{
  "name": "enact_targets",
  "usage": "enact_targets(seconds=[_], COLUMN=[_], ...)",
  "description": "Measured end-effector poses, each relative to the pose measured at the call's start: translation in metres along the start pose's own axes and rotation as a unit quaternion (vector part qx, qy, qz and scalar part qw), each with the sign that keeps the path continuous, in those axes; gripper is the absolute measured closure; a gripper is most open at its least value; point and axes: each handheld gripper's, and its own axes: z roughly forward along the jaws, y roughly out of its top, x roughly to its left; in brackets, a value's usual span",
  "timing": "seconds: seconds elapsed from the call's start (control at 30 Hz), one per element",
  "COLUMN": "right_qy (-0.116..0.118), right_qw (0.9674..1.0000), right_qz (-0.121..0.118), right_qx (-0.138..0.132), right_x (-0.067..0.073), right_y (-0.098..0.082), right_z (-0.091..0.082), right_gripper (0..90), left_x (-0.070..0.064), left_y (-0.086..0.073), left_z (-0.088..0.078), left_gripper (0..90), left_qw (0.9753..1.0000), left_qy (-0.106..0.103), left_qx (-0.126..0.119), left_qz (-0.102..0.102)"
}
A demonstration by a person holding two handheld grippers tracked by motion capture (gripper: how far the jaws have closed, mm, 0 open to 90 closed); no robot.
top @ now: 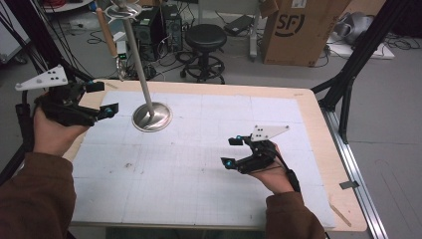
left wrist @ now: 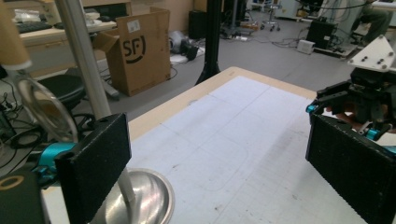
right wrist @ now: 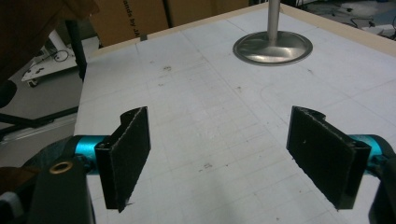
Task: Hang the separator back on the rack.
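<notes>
Currently both my left hand-held gripper [top: 102,98] and right hand-held gripper [top: 232,152] are wide and empty over the surface [top: 199,174], metal stand [top: 152,115] at upper left of frame; risk: left jaws, close beside its pole, could tip it.

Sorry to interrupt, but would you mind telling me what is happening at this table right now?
A person holds a gripper in each hand over a white gridded mat. Both are open and hold nothing. The left gripper hovers beside a metal stand, from whose top a wooden-handled utensil hangs. The right gripper sits apart, over the mat's right side.
</notes>
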Motion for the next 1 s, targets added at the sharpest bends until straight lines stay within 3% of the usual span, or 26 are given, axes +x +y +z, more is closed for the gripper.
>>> enact_targets(seconds=[0.1,0.5,0.6,0.83,1.0], right_qy=[-0.001,-0.008,-0.008,-0.011,-0.014], right_qw=[1.0,1.0,1.0,0.9999,0.9999], right_qz=[0.0,-0.004,-0.002,-0.004,-0.003], right_qx=[0.002,-0.002,0.0,0.001,-0.002], right_x=[0.0,-0.001,-0.001,-0.001,-0.002], right_y=[0.0,0.0,0.0,0.0,0.0], right_z=[0.001,-0.001,-0.001,-0.001,-0.002], right_gripper=[20.6,20.0,20.0,19.5,19.4], left_x=[-0.002,-0.013,-0.019,-0.031,-0.036], left_y=[-0.007,-0.03,-0.036,-0.05,-0.061], left_z=[0.0,0.017,0.019,0.025,0.028], left_gripper=[7.0,6.6,6.6,6.6,4.7], left_qw=[0.9999,0.999,0.9992,0.998,0.9979], left_qy=[-0.011,-0.042,-0.039,-0.062,-0.063], left_qx=[-0.009,0.004,0.006,0.01,0.011], left_qz=[-0.006,-0.015,-0.01,-0.007,-0.01])
